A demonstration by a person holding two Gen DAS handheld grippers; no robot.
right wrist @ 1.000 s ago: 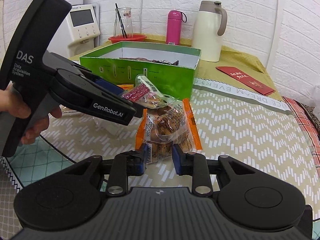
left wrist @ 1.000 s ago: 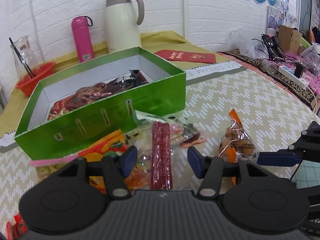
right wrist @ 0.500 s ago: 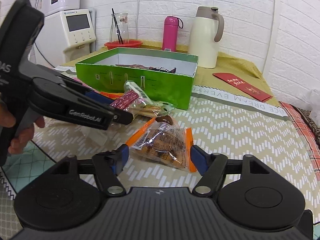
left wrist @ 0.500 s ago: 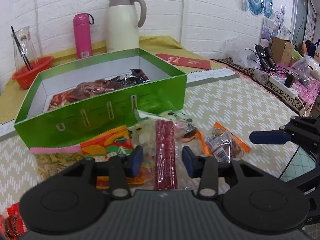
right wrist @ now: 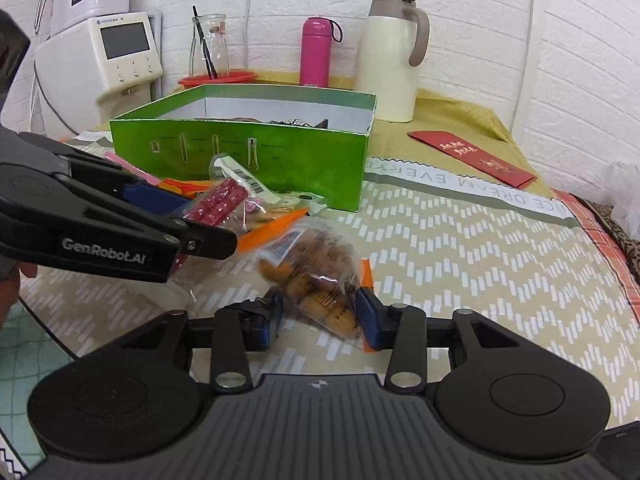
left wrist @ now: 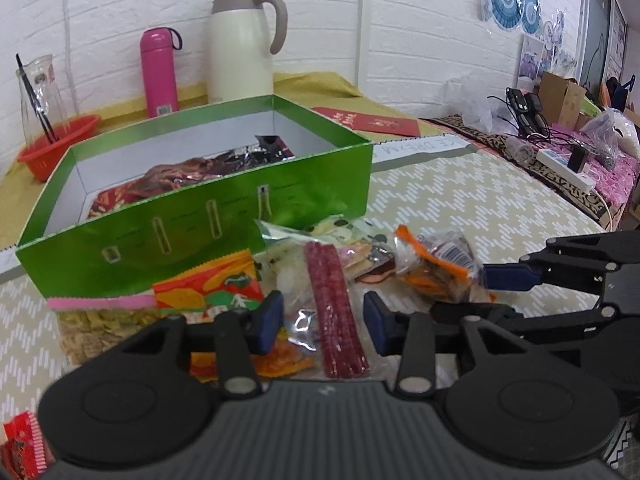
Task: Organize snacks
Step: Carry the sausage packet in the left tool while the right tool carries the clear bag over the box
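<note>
A green box (left wrist: 192, 220) (right wrist: 240, 148) holds several dark and red snack packs. In front of it lies a pile of snacks: a red stick pack (left wrist: 334, 300) (right wrist: 218, 202), an orange-red chip bag (left wrist: 208, 288), and an orange-edged clear bag of brown snacks (left wrist: 432, 264) (right wrist: 316, 276). My left gripper (left wrist: 322, 322) is open, its fingers on either side of the red stick pack. My right gripper (right wrist: 318, 316) is open around the near end of the orange-edged bag, which lies on the mat; whether the pads touch it is unclear.
A cream thermos jug (left wrist: 244, 44), a pink bottle (left wrist: 160, 72), a glass jar in a red basket (left wrist: 52, 148) and a red envelope (left wrist: 368, 122) stand behind the box. A white appliance (right wrist: 104, 60) is at the far left. A small red packet (left wrist: 20, 444) lies near left.
My right gripper let the orange-edged bag down onto the mat, opened wide, then narrowed around its near end. My left gripper dropped slightly over the red stick pack.
</note>
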